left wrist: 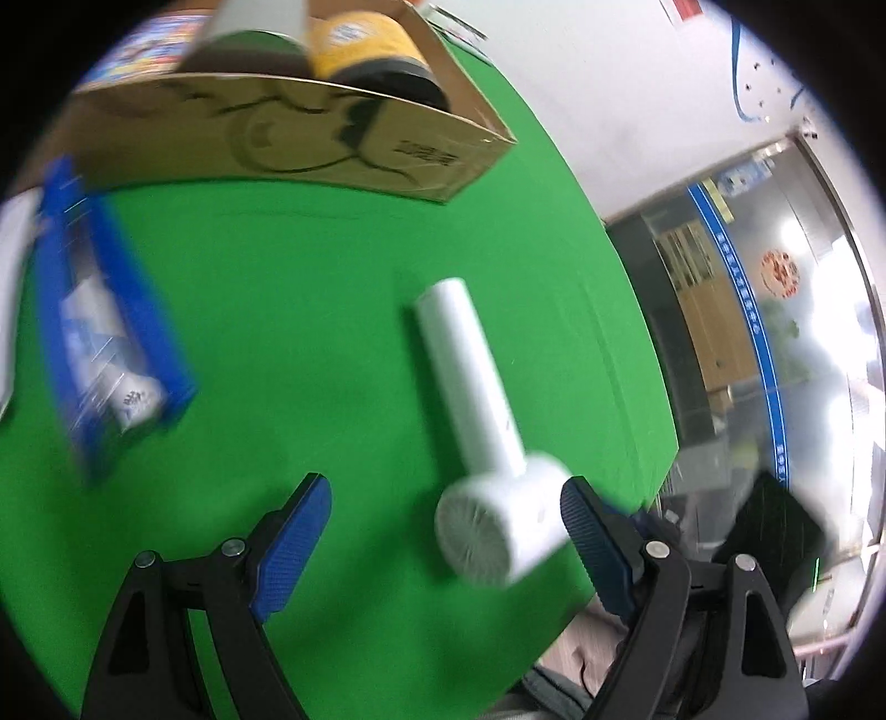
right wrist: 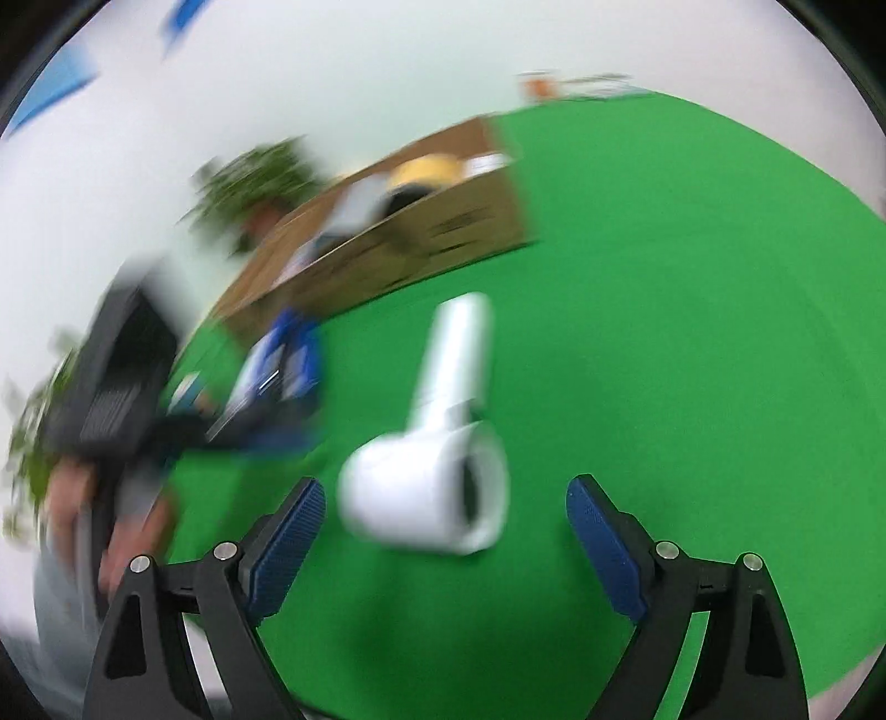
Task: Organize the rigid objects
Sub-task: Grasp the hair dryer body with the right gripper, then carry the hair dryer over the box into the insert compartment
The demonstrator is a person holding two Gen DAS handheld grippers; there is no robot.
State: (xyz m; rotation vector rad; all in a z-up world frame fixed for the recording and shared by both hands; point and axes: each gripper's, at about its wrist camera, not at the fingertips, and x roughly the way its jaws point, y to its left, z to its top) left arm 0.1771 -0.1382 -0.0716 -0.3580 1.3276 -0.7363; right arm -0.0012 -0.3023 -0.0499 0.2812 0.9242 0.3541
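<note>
A white hair dryer [left wrist: 476, 421] lies on the green table [left wrist: 277, 332], its round head close to my left gripper's right finger. My left gripper [left wrist: 443, 498] is open and empty above the table. A blue box [left wrist: 105, 354] lies at the left. A cardboard box [left wrist: 310, 133] at the back holds a yellow-and-black jar [left wrist: 365, 50] and a white object [left wrist: 249, 27]. In the right wrist view, the hair dryer [right wrist: 437, 443] lies just ahead of my open, empty right gripper [right wrist: 446, 498]. The cardboard box [right wrist: 415, 232] and blue box [right wrist: 282, 376] show blurred behind it.
The table's right edge [left wrist: 637, 332] drops to a floor and glass wall. In the right wrist view, the other hand-held gripper and a person's arm [right wrist: 116, 399] are at the left, blurred. Green plants [right wrist: 260, 171] stand beyond the cardboard box.
</note>
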